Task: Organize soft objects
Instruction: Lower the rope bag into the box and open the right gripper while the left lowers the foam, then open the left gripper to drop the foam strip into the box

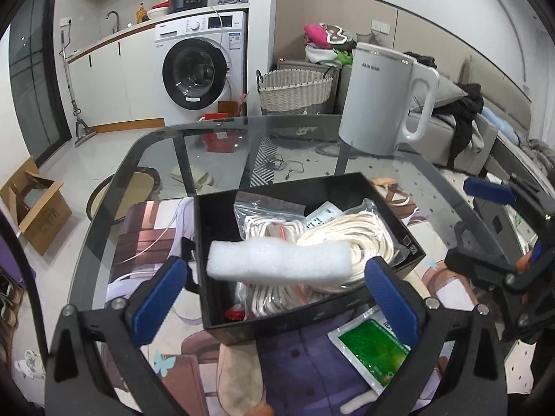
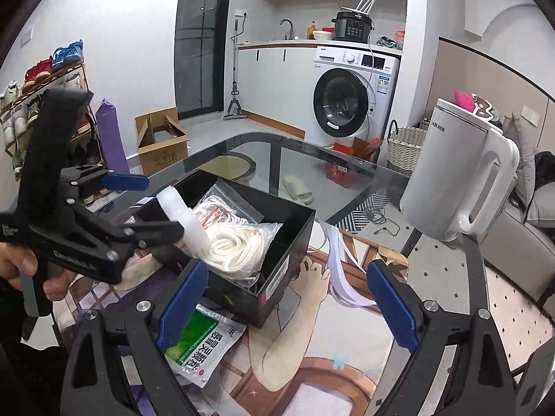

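Glass table [image 1: 222, 145] in a kitchen-laundry room, black box [image 1: 392, 187] on it, both grippers' jaws released.

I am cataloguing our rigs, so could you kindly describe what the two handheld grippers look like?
Both are alike. The left gripper and right gripper have matt black, angular frames with silver pivot bolts and long blue ribbed pads on their two fingers. Seen from the right wrist view, the left one has a black pistol-style handle, a grey trigger bar and faint white lettering on its side. No cables or sleeves show.
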`<state>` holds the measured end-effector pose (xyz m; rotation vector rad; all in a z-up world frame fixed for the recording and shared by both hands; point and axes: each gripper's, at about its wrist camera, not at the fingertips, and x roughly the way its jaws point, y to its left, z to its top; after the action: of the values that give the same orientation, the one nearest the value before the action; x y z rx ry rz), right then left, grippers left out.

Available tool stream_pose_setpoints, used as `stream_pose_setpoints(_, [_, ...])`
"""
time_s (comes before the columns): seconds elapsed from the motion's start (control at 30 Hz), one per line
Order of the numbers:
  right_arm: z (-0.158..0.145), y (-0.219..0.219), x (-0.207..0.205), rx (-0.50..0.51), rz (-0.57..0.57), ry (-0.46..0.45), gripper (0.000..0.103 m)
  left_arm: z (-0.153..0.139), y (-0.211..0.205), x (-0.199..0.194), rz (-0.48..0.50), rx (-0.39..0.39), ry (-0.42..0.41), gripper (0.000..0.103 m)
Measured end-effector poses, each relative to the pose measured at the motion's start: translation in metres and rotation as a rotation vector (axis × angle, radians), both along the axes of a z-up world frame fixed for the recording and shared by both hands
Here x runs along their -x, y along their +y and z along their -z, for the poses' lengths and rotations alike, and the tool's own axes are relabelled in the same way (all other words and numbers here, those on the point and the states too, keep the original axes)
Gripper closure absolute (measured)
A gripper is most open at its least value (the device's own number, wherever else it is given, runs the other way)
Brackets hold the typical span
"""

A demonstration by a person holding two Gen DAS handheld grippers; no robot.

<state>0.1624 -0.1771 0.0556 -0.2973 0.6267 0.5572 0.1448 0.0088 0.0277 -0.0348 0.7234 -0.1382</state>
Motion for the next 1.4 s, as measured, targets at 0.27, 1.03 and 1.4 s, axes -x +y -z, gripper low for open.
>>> stream_pose_setpoints(0.27, [-0.005, -0.001, 0.011, -0.001, 0.0, -0.006, 0.006, 0.003, 0.006, 0.006, -0.041, -0.053, 0.012, 0.0])
stream_pose_setpoints(1.03, [0.02, -0.014, 0.004, -0.028, 0.027, 0.077, 0.006, 0.015, 0.015, -0.011, -0.113, -0.04, 0.012, 0.0])
stream_pose_setpoints(1.4, [0.033, -0.004, 0.021, -0.029, 0.018, 0.15, 0.001, -0.001, 0.013, 0.037, -0.123, -0.002, -0.043, 0.0])
